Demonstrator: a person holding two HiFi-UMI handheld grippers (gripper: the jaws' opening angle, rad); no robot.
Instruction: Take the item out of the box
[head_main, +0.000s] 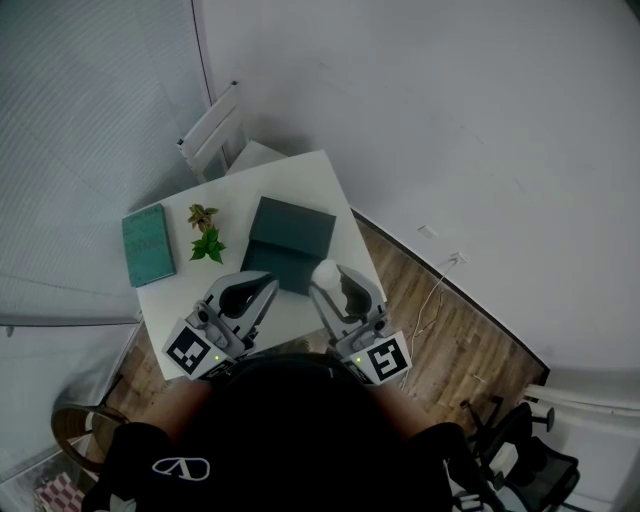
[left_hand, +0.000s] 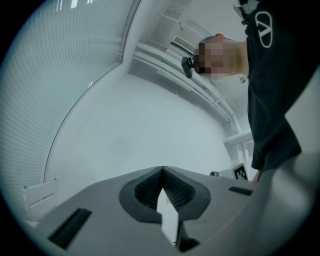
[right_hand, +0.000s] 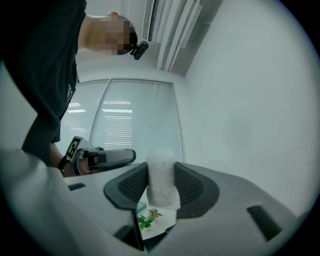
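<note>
A dark teal box (head_main: 290, 243) lies open on the small white table (head_main: 310, 180), its lid flat behind it. My right gripper (head_main: 326, 273) is shut on a white cylindrical item (head_main: 325, 272), lifted above the box's right front corner. The right gripper view shows that white item (right_hand: 161, 176) clamped between the two dark pads, with my gripper (right_hand: 161, 186) pointing about level. My left gripper (head_main: 262, 287) hovers over the table's front edge, left of the box. In the left gripper view its tips (left_hand: 162, 170) meet with nothing between them.
A teal book (head_main: 147, 244) lies at the table's left side, with a small green plant sprig (head_main: 206, 238) between it and the box. A white chair (head_main: 215, 128) stands behind the table. Wooden floor and a cable (head_main: 432, 297) lie to the right.
</note>
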